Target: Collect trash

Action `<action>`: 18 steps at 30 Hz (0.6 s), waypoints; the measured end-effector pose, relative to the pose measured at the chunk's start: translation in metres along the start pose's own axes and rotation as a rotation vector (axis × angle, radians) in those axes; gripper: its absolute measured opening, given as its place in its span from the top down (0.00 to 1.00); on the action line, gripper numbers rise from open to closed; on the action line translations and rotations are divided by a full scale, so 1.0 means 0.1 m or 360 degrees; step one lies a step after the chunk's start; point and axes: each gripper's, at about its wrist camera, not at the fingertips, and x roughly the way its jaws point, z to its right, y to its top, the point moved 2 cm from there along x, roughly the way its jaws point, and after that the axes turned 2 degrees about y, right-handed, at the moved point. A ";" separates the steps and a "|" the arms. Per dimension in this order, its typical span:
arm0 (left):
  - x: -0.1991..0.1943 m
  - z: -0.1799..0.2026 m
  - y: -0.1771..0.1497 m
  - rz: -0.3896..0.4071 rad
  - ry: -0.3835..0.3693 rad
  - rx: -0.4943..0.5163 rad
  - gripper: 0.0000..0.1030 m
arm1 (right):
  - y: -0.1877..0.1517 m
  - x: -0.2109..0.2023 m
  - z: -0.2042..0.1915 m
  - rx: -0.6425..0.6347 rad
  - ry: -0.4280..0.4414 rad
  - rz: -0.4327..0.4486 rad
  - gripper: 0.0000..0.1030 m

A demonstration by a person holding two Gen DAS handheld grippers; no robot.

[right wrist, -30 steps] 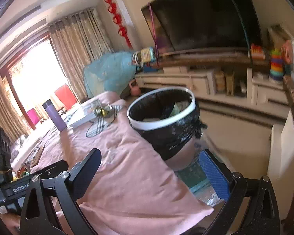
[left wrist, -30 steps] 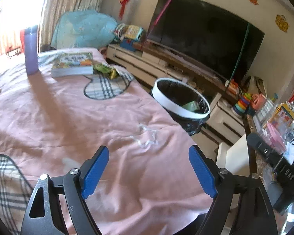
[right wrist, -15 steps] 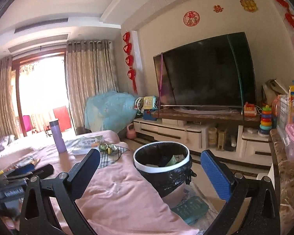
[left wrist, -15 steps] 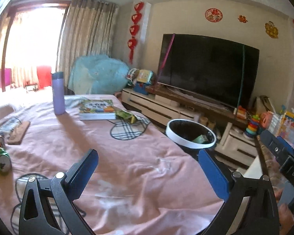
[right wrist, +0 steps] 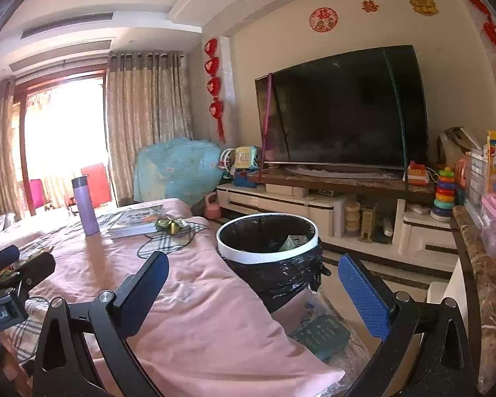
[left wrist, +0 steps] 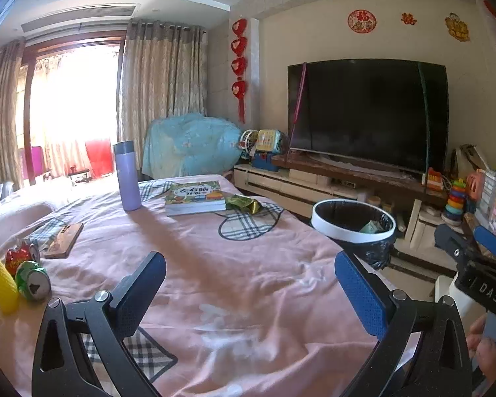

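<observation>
A white-rimmed bin [left wrist: 353, 228] lined with a black bag stands beside the pink-clothed table [left wrist: 215, 274]; it also shows in the right wrist view [right wrist: 268, 251] with green trash inside. A crumpled green and gold wrapper [left wrist: 243, 203] lies next to a book at the far side, also in the right wrist view [right wrist: 170, 224]. A crushed green can [left wrist: 33, 285], a red can [left wrist: 20, 255] and a yellow piece [left wrist: 0, 285] lie at the left edge. My left gripper [left wrist: 248, 292] is open and empty above the table. My right gripper [right wrist: 253, 292] is open and empty near the bin.
A purple flask [left wrist: 127, 177], a book [left wrist: 195, 197] and a wooden block [left wrist: 64, 240] are on the table. A green packet [right wrist: 320, 332] lies on the floor by the bin. A TV [right wrist: 344, 109] and low cabinet [right wrist: 314, 205] stand behind.
Both grippers have lifted and tilted up from looking down at the table and bin to a level view of the room. Both stay open and empty.
</observation>
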 end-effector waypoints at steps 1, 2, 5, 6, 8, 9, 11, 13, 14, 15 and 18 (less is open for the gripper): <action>0.00 0.01 0.00 -0.0005 -0.0003 0.0003 0.01 | 0.00 0.00 0.00 0.0003 -0.0005 0.0000 0.00; 0.00 0.03 -0.01 -0.0006 0.0006 0.0005 0.01 | 0.01 0.00 0.00 0.0004 -0.0009 -0.0001 0.00; 0.01 0.00 0.01 -0.0001 0.0017 0.0008 0.01 | -0.01 0.00 -0.02 -0.0010 -0.0021 -0.0012 0.00; 0.01 0.00 0.01 -0.0004 0.0023 0.0009 0.01 | -0.01 0.01 -0.02 -0.0012 -0.0019 -0.0018 0.00; 0.03 0.00 0.02 -0.0014 0.0019 0.0009 0.01 | -0.02 0.02 -0.04 -0.0013 -0.0014 -0.0026 0.00; 0.04 -0.02 0.02 -0.0013 0.0014 0.0006 0.01 | -0.02 0.02 -0.04 -0.0014 -0.0012 -0.0030 0.00; 0.03 -0.02 0.02 -0.0004 0.0022 0.0005 0.01 | -0.02 0.03 -0.05 -0.0023 -0.0011 -0.0037 0.00; 0.03 -0.04 0.01 0.0001 0.0021 0.0005 0.01 | -0.03 0.03 -0.06 -0.0028 -0.0013 -0.0034 0.00; 0.03 -0.04 0.01 0.0001 0.0020 0.0002 0.01 | -0.03 0.01 -0.06 -0.0030 -0.0011 -0.0031 0.00; 0.03 -0.04 0.01 -0.0001 0.0019 -0.0002 0.00 | -0.02 0.01 -0.06 -0.0029 -0.0010 -0.0029 0.00; 0.03 -0.04 0.01 -0.0004 0.0025 -0.0003 0.01 | -0.02 0.01 -0.05 -0.0025 -0.0003 -0.0021 0.00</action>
